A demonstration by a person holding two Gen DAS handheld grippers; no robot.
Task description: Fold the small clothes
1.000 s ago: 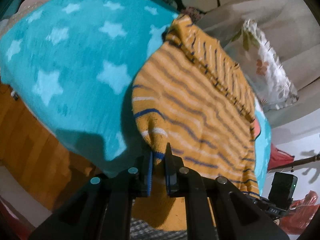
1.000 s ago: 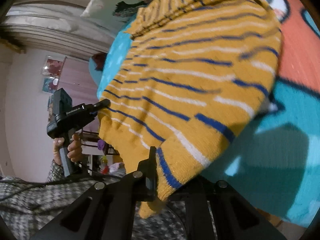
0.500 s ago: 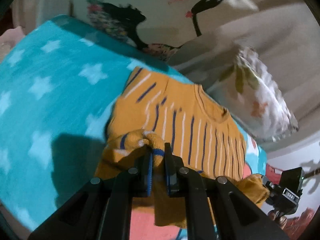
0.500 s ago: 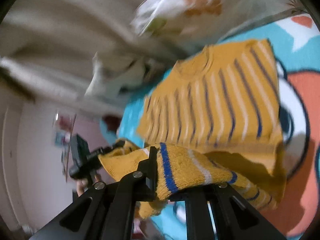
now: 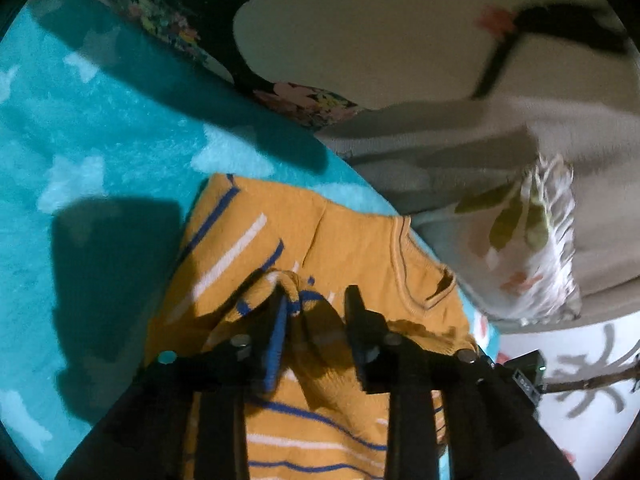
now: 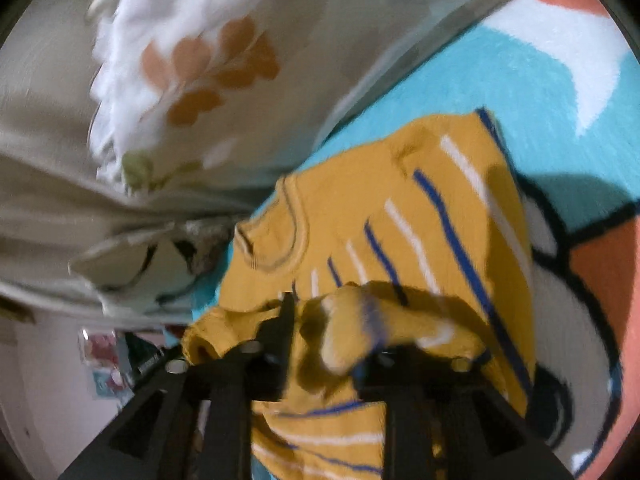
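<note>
Currently, item log, fold step: hem brought up over chest.

- Sweater (image 5: 320, 248): mustard knit w/ blue + white stripes, lies on teal star blanket (image 5: 100, 140). Collar end is flat, pointing toward the cushions. Hem end is doubled up over the body, bunched at both grippers.
- Left gripper (image 5: 316, 312): jaws parted wide. Hem corner lies draped against the left finger, not pinched, as far as left wrist view shows.
- Right gripper (image 6: 328, 320): jaws look parted too, w/ a lump of hem sitting in the gap. Blurred; whether any cloth is trapped, cannot tell for sure.
- Blanket, right side: cartoon print, orange + white patches (image 6: 592, 280) under the sweater's far edge.
- Backdrop: leaf-print cushion (image 5: 532, 248), plus bird-print cushion (image 5: 400, 40) further back. Neither touches the sweater, approx.

Handling notes (judgement):
- Lay both hem corners level, just short of the collar, so the fold edge runs straight.
- Lift each gripper straight up + back; knit can snag on the pads and drag the layer askew.
- Bunched lumps at both corners need flattening before the next fold.
- Fluffy blanket grips knit, so sliding to adjust likely wrinkles it; lift + re-lay instead.
</note>
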